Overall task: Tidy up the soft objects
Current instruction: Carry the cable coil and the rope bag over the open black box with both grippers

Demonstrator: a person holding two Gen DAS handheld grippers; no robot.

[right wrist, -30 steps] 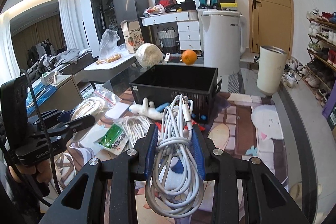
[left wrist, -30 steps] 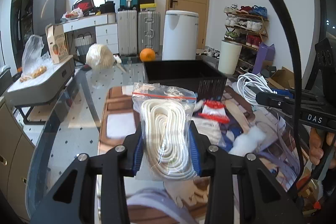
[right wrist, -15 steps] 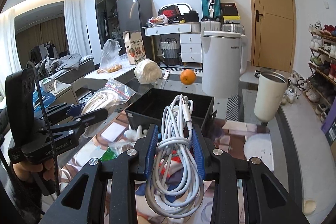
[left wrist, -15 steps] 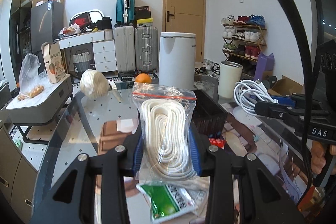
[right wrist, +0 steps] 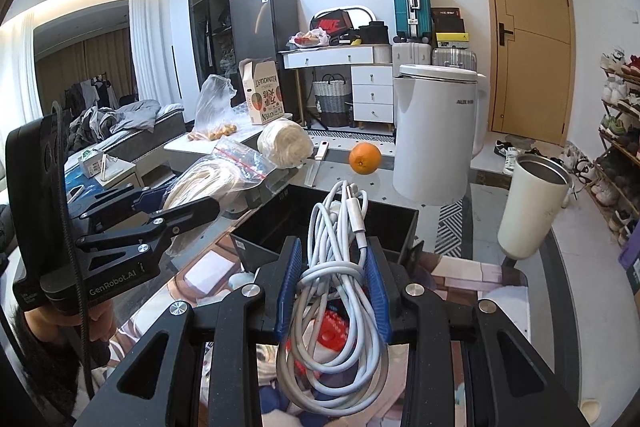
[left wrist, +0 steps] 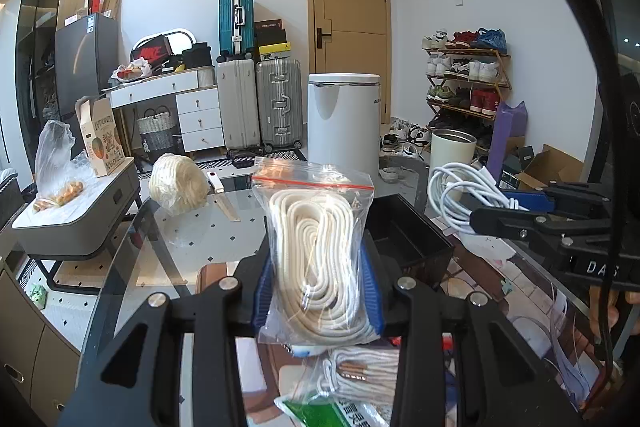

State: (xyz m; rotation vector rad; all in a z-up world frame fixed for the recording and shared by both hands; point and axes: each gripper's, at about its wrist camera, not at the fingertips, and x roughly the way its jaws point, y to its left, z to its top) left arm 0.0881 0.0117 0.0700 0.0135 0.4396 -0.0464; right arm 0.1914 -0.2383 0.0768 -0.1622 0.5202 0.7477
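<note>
Both loads are lifted, none binned yet: left gripper (left wrist: 318,291) clamps the rope bag (left wrist: 316,251), right gripper (right wrist: 332,291) the cable (right wrist: 340,267) — both near the empty bin (right wrist: 384,227); more bags wait below.

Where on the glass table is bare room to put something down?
Bare glass table lies between the cream rope ball, the knife and the black bin. The bin looks empty too. Crowded: the near edge, with packets.

Glass table (right wrist: 472,205) with black bin (right wrist: 404,227), orange (right wrist: 365,157), white tumbler (right wrist: 530,205).
</note>
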